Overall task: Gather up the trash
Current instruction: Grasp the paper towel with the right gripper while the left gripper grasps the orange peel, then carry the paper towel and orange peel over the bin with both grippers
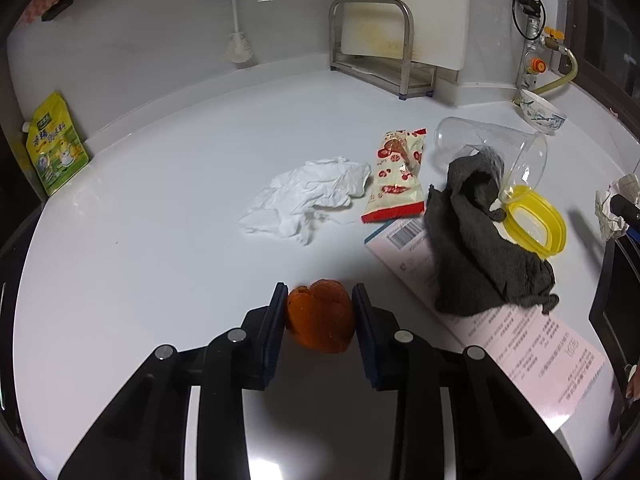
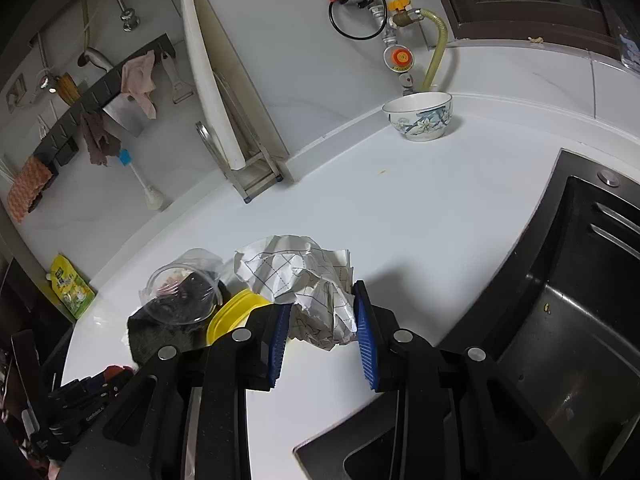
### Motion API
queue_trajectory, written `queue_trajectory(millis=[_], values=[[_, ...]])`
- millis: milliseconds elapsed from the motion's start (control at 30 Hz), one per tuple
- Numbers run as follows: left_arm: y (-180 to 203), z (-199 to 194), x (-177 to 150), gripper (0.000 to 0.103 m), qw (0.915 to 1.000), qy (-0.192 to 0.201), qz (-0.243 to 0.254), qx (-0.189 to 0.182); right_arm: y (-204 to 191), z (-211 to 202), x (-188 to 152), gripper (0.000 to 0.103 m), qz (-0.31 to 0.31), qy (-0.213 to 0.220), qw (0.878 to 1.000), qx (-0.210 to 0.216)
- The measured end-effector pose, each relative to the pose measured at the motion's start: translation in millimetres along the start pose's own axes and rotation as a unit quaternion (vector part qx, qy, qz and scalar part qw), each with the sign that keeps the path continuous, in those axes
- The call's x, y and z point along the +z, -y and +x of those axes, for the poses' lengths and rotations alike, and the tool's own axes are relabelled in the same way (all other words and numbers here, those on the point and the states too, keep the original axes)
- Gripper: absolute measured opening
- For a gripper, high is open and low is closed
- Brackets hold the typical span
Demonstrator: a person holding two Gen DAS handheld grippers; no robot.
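Trash lies scattered on the white table [image 1: 160, 184]. Orange peel [image 1: 321, 320] sits near, pinched between the pads of the left hand-held gripper [image 1: 320, 312]. Farther off lie a crumpled tissue [image 1: 312, 196], a snack wrapper [image 1: 398, 176] and a grey cloth [image 1: 480, 240]. The right hand-held gripper [image 2: 322, 320] clamps a crumpled paper ball [image 2: 304, 276] beside the sink [image 2: 560, 320].

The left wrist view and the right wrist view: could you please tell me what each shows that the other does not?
Only the left wrist view: orange peel in the left gripper, white tissue, snack wrapper.
Only the right wrist view: sink, right gripper clamping the crumpled paper.
Both: bowl, yellow lid, grey cloth.
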State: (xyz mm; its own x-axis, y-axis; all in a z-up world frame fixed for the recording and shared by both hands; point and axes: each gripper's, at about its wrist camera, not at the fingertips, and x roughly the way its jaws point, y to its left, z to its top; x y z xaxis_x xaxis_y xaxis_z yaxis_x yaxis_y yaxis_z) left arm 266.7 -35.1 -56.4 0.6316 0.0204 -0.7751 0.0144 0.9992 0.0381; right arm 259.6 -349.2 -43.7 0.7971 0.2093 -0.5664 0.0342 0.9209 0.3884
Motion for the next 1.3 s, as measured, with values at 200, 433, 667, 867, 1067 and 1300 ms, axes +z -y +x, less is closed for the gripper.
queue_trajectory(millis=[200, 433, 667, 867, 1067, 1300], values=[[-18.2, -23.8, -19.5, 0.031, 0.9999, 0.003, -0.015, -0.004, 2.0, -23.5, -13.9, 0.03, 0.012, 0.01, 1.0, 0.008], [-27.5, -67.2, -51.3, 0.031, 0.9997, 0.022, -0.006, -0.01, -8.9, -77.0, -51.8, 0.03, 0.008, 0.029, 1.0, -0.002], [-22.4, -113.1, -87.4, 0.031, 0.9984, 0.044, 0.007, -0.035, -35.1, -127.7, -114.7, 0.03, 0.002, 0.014, 1.0, 0.013], [-7.5, -137.3, -125.7, 0.031, 0.9965, 0.047, 0.031, -0.063, -48.9, -161.2, -178.9, 0.03, 0.007, -0.016, 1.0, 0.01], [9.5, -150.8, -156.2, 0.031, 0.9932, 0.049, 0.053, -0.091, -60.9, -184.8, -218.4, 0.03, -0.009, -0.032, 0.999, -0.006], [23.8, -146.3, -180.1, 0.031, 0.9914, 0.031, 0.072, -0.104, -64.8, -174.5, -246.9, 0.031, -0.021, -0.071, 0.997, -0.015]])
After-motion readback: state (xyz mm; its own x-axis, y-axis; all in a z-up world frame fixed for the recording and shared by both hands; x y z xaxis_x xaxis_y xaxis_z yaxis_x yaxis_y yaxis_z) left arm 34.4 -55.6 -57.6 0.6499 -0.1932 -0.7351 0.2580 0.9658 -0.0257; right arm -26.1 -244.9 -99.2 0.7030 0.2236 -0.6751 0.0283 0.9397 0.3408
